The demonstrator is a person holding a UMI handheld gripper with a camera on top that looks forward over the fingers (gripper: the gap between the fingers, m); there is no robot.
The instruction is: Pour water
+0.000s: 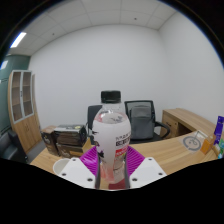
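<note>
My gripper (111, 170) is shut on a clear plastic water bottle (111, 130) with a white cap and a white and red label. The bottle stands upright between the purple pads, which press on its lower body from both sides. It is held well above the wooden table (165, 150). The bottle's base is hidden between the fingers (88, 163). A pale round cup or bowl (62, 165) shows just left of the left finger, low on the table.
A black office chair (140, 118) stands behind the table. A dark box-like appliance (63, 136) sits at the left of the table. A wooden cabinet (24, 110) stands at the far left. Small items (208, 140) lie at the table's right end.
</note>
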